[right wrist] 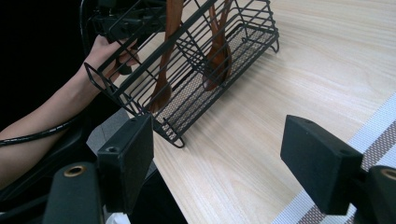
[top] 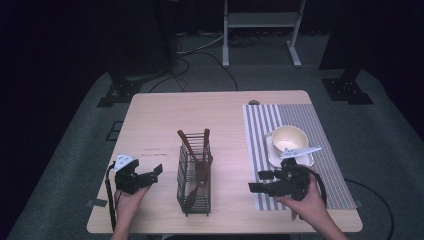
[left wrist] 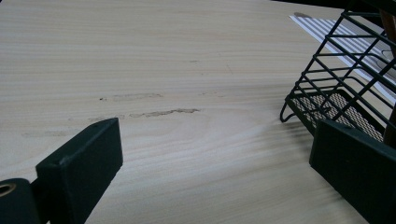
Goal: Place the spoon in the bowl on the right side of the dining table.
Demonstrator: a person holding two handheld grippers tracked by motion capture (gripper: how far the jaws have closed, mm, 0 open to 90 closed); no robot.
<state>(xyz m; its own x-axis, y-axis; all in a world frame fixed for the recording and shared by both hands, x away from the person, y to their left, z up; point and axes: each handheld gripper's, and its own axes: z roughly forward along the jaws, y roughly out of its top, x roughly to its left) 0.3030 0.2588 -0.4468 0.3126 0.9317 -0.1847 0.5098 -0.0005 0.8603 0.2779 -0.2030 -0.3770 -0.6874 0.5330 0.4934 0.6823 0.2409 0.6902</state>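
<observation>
Black wire basket [top: 194,180] stands mid-tabletop [top: 160,115]; left hand-held gripper [top: 156,173] at 9 o'clock, right hand-held gripper [top: 260,182] at 3 o'clock, both with jaws apart.

bare forearms, black grippers [top: 156,172] with flat rectangular jaws, brass screws, trailing black cables

High view: dim overall; light falls from above onto the wooden table [top: 165,115], room dark from 9 to 3 o'clock. Image soft and grainy. Wire basket [top: 194,177] casts a faint shadow. Both gripper views: brighter, even light, no glare; near jaws slightly blurred, wood grain sharp
</observation>
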